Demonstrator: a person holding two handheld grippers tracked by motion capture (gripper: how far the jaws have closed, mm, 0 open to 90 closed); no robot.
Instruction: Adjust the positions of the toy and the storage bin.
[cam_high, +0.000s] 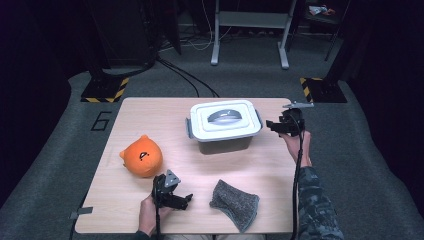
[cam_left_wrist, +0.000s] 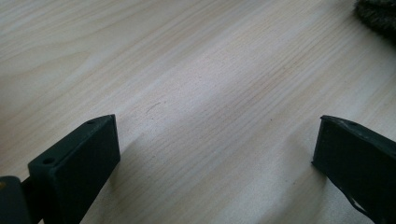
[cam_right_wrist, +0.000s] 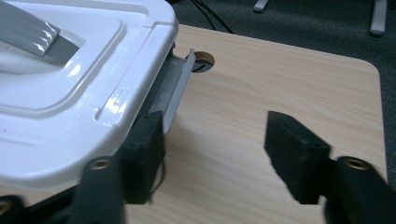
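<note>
Storage box (cam_high: 225, 122): sits at the far middle of the table (cam_high: 135, 115), white lid (cam_right_wrist: 70, 88) seated, grey handle lying flat on top.
Right-side latch (cam_right_wrist: 175, 91): grey clip at the box's right end, swung a little out from the wall; I judge this is the part you are working.
Right gripper (cam_high: 272, 125): you hold it level at the box's right end. In the right gripper view (cam_right_wrist: 212, 156) its jaws stand wide apart, one jaw against the lid edge and latch, the other over bare wood. Nothing is clamped.
Reason for that hold: a side approach at latch height lets one jaw hook or press the clip.
Left gripper (cam_high: 182, 201): parked low near the front edge, between the orange plush (cam_high: 142, 156) and the grey cloth (cam_high: 234, 202). Its jaws (cam_left_wrist: 215, 154) are spread wide over bare wood, holding nothing.
Reason for parking: it keeps your left hand (cam_high: 147, 215) clear.
Caution: the box is unbraced, so it may slide.
</note>
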